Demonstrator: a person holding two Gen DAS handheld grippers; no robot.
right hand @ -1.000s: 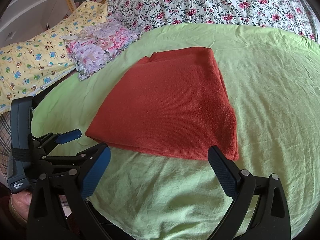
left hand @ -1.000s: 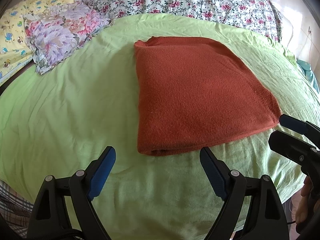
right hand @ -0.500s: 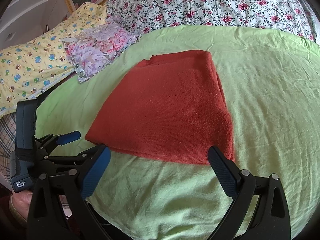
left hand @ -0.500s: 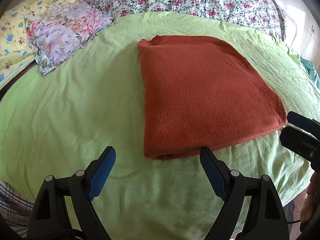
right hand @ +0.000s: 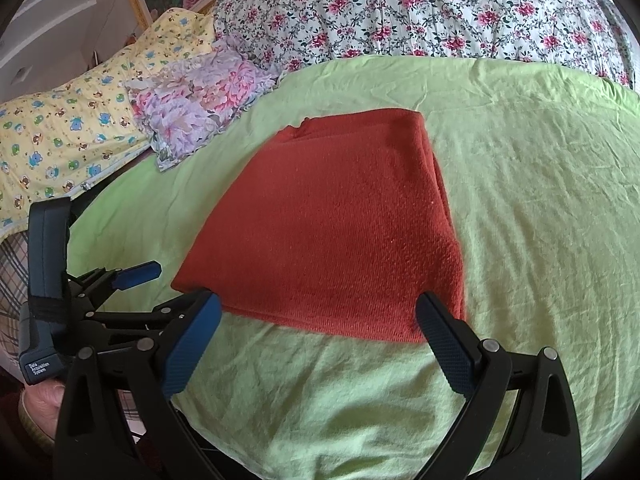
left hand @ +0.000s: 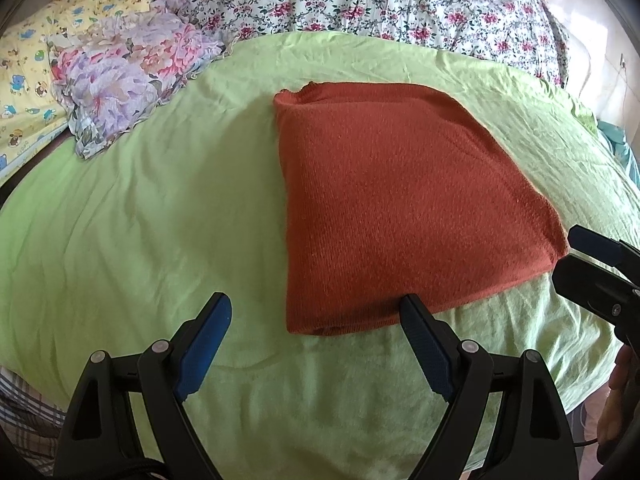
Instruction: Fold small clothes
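Observation:
A rust-red knitted garment (left hand: pixel 400 204) lies folded flat in a rough rectangle on the light green bedsheet (left hand: pixel 140 220); the right wrist view shows the same garment (right hand: pixel 340 232). My left gripper (left hand: pixel 316 312) stands open just before its near left corner, nothing between its blue-padded fingers. My right gripper (right hand: pixel 320 312) is open too, its fingers straddling the garment's near edge without holding it. The right gripper's fingertips (left hand: pixel 592 240) show at the right edge of the left wrist view. The left gripper (right hand: pixel 136 274) shows at the left of the right wrist view.
A crumpled floral cloth (left hand: pixel 120 80) lies at the far left of the bed, beside a yellow cartoon-print pillow (right hand: pixel 60 140). A white quilt with pink flowers (right hand: pixel 420 12) runs along the back. The bed's near edge drops off just below the grippers.
Both grippers have drifted slightly left and nearer the garment's near edge. They stay open. The garment has not moved.

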